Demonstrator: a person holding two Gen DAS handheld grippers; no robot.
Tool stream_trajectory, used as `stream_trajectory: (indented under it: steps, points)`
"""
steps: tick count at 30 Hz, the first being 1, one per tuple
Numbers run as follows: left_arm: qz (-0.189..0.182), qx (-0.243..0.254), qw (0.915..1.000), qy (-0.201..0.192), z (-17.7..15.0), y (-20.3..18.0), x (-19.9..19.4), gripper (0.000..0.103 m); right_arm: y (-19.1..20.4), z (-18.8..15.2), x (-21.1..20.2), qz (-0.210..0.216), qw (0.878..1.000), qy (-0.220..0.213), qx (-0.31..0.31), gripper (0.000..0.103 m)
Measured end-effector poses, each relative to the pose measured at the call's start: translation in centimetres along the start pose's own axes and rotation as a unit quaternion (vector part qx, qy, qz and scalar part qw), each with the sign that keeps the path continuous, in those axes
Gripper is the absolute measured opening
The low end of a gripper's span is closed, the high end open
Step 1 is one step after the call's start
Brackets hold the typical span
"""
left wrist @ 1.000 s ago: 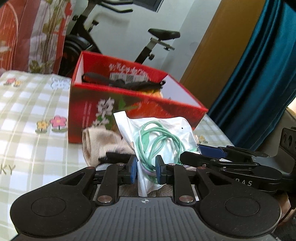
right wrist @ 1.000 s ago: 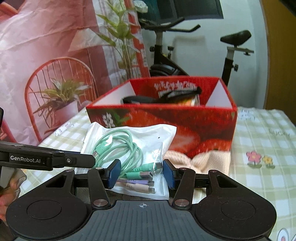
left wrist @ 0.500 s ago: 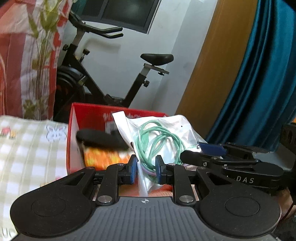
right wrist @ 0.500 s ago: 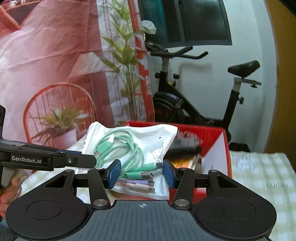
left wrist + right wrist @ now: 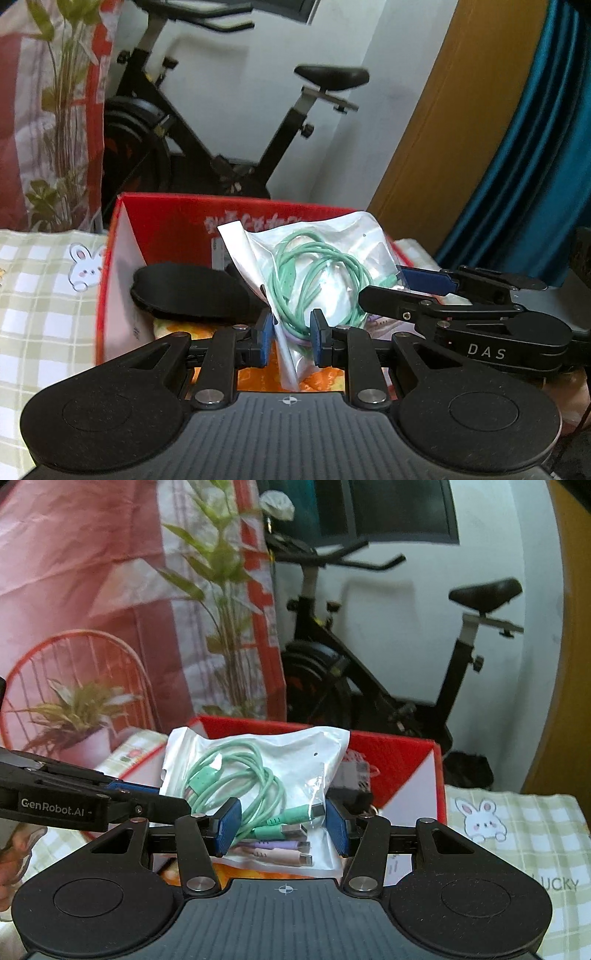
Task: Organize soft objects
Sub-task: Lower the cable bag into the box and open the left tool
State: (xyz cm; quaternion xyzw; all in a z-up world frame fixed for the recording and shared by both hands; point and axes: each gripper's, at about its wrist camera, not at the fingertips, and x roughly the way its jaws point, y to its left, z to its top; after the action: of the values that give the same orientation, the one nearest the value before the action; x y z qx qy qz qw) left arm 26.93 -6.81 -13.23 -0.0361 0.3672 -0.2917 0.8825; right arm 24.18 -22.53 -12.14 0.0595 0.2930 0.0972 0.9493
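Tablecloth (image 5: 40, 295): checked, with a bunny sticker print; in the right wrist view the word "LUCKY" reads at the right edge.
Box (image 5: 166, 221): red, open-topped; white writing on the inner back wall, too blurred to read. A black soft item (image 5: 192, 291) and something orange already lie inside.
Left gripper (image 5: 291, 334): fingers pressed onto the edge of the cable bag, pinching it; "GenRobot.AI" reads on its side in the right wrist view.
Cable bag (image 5: 317, 266): clear packet of coiled green cable plus purple and pink plugs, held up over the open box, not yet inside.
Right gripper (image 5: 282, 827): blue pads against both sides of the bag's lower end, apparently gripping it; "DAS" reads on its side.
Progress: partly done, by my reading; some items boxed, this bag awaits lowering and release.
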Motion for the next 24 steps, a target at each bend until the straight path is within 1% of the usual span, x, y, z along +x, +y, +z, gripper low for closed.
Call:
stream_trajectory:
  steps: [3, 8, 12, 15, 17, 18, 19, 24]
  points:
    - [0.004, -0.001, 0.9998, 0.02, -0.2, 0.3, 1.1, 0.022, -0.9, -0.6, 1.3, 0.005, 0.999, 0.029, 0.024, 0.048]
    - [0.008, 0.009, 0.9987, 0.05, -0.7, 0.3, 2.3, 0.022, -1.2, -1.5, 2.2, 0.001, 0.998, 0.052, 0.027, 0.048]
    - [0.006, 0.001, 0.9985, 0.055, -1.2, 0.2, 2.4, 0.027, -1.2, -1.7, 2.4, -0.001, 0.998, 0.06, 0.028, 0.051]
    - [0.007, 0.002, 0.9987, 0.05, -1.0, 0.2, 1.9, 0.027, -1.1, -1.7, 2.0, -0.007, 0.998, 0.058, 0.025, 0.052]
    - [0.009, 0.002, 0.999, 0.043, -0.7, 0.0, 1.8, 0.035, -1.0, -1.6, 1.5, -0.013, 0.998, 0.052, 0.021, 0.055]
    - [0.011, 0.003, 0.9992, 0.038, -0.6, 0.0, 1.5, 0.041, -0.9, -1.5, 1.3, -0.016, 0.998, 0.049, 0.019, 0.057]
    - [0.013, 0.005, 0.9994, 0.031, -0.6, -0.1, 1.0, 0.045, -0.7, -1.5, 0.9, -0.017, 0.999, 0.045, 0.016, 0.059]
    - [0.025, 0.021, 0.9994, 0.007, -0.4, -0.8, -0.9, 0.056, 0.5, -1.3, -0.6, -0.027, 0.999, 0.035, -0.009, 0.068]
